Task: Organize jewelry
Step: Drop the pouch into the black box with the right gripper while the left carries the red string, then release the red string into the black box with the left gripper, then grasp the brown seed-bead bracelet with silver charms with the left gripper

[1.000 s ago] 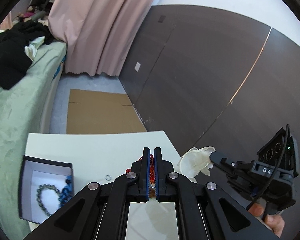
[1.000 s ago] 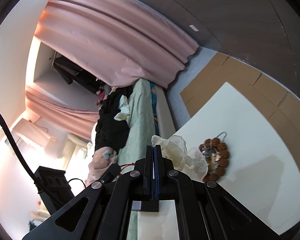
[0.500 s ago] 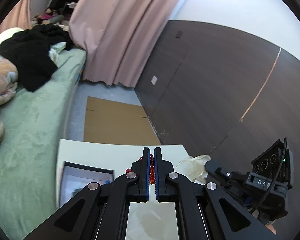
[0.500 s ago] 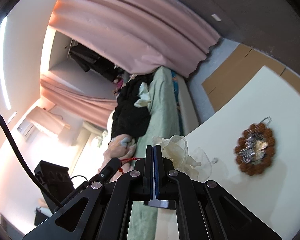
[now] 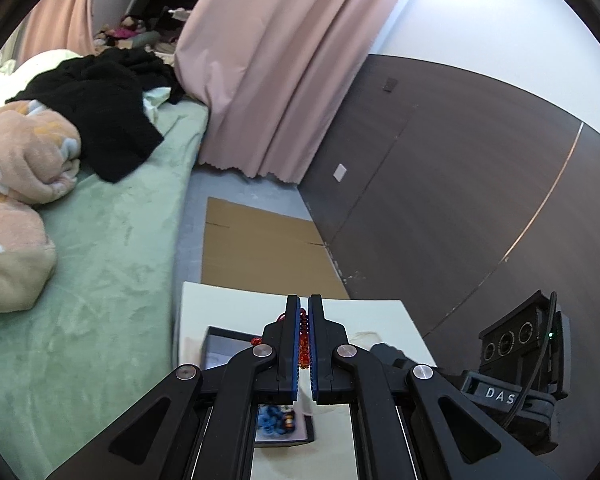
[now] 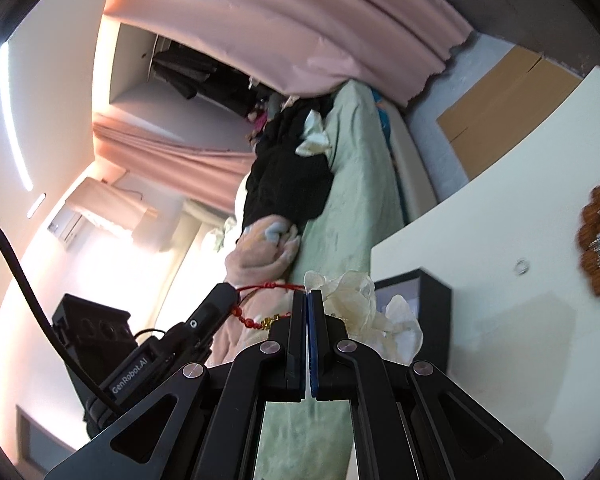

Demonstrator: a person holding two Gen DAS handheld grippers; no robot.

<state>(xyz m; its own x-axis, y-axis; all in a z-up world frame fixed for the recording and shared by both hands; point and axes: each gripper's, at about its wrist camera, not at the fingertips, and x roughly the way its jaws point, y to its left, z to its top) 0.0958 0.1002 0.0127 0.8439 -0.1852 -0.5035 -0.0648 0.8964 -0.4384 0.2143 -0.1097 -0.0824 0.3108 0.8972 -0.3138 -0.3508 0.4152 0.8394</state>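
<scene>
Clamping a red and orange beaded bracelet on a red cord (image 5: 303, 340), the left gripper (image 5: 304, 312) has its blue-lined fingers closed on the beads, above the near part of the white table (image 5: 364, 312). Below it, at six o'clock in the left wrist view, a black open jewelry box with a pale lining (image 5: 220, 346) rests on the table and holds a blurred blue beaded piece (image 5: 274, 420). At three o'clock the right gripper (image 6: 307, 300) is closed on a crumpled translucent cream pouch (image 6: 356, 300), which bunches up over the box (image 6: 436, 312). Farther along the table, at three o'clock in the right wrist view, lie a small silver ring (image 6: 522, 267) and a brown beaded bracelet around a silvery cluster (image 6: 598, 240). Beyond are flattened brown cardboard (image 5: 260, 252) on the floor, a green bed (image 5: 112, 240) and pink curtains (image 5: 284, 80).
</scene>
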